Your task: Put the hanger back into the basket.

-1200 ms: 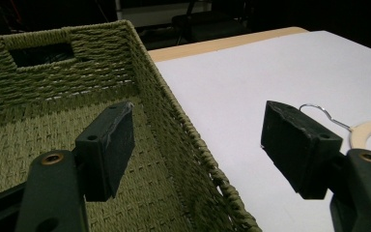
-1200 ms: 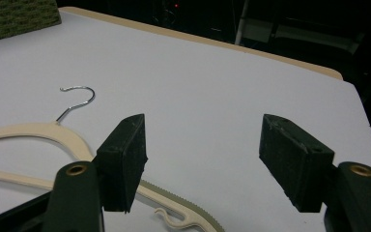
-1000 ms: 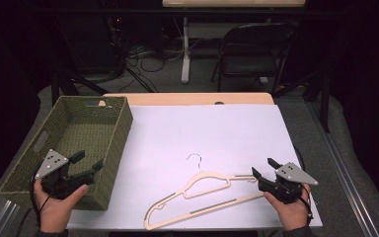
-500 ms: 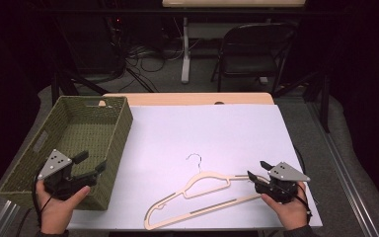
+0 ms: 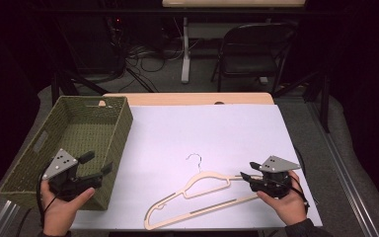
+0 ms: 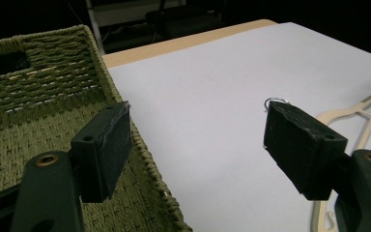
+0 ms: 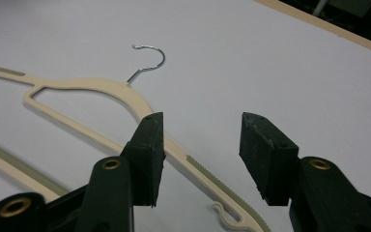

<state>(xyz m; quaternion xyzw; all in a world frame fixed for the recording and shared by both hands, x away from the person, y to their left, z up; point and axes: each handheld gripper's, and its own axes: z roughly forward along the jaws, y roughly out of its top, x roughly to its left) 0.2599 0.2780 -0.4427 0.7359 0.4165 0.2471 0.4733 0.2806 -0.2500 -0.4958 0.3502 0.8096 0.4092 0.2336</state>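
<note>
Both grippers released: right gripper (image 7: 200, 145) straddles hanger (image 7: 101, 89) arm; left gripper (image 6: 198, 145) over basket (image 6: 38, 87) rim.

On the counter (image 5: 256, 128) there is one cream hanger (image 5: 197, 197) with one metal hook (image 5: 195, 159), and one green woven basket (image 5: 121, 123). Two hand-held grippers are present: the left gripper (image 5: 101, 163) and the right gripper (image 5: 246, 177), each with two black fingers (image 7: 147, 150). Behind the counter stands one folding chair (image 5: 249, 54).
</note>
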